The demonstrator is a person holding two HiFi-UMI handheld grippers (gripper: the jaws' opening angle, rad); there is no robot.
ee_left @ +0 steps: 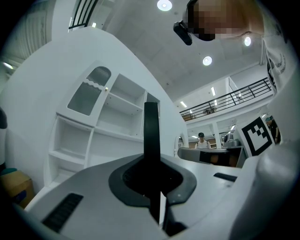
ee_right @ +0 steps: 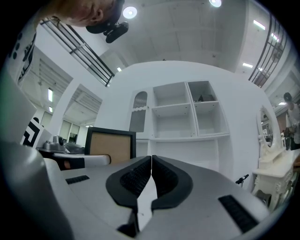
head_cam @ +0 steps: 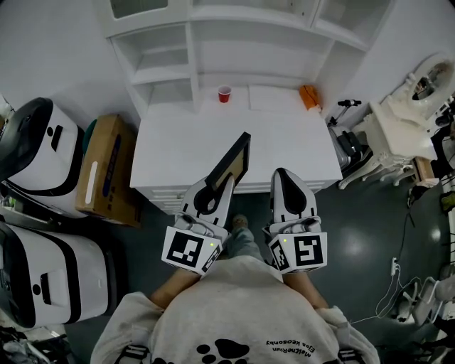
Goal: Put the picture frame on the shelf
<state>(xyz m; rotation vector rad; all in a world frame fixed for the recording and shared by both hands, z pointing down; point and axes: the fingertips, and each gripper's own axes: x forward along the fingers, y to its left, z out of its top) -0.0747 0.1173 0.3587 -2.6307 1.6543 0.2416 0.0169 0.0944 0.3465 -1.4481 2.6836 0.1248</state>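
Left gripper (head_cam: 225,183) clenched on the lower edge of the picture frame (head_cam: 232,161), which it holds on a slant over the near part of the white counter (head_cam: 298,146); seen edge-on in the left gripper view, the frame is a dark strip pinched between the jaws. Right gripper (head_cam: 283,175) just beside it, jaws closed together, nothing between them. White shelf (head_cam: 250,44) at the counter's far side, with a red cup (head_cam: 225,94) on the counter at its foot.

Maybe a big lab hall: round lights (ee_left: 164,5) on a high ceiling (ee_right: 187,28), a railing (ee_left: 234,99) up high, white machines (head_cam: 35,153) and a cardboard box (head_cam: 106,170) near the white shelf (head_cam: 234,43).
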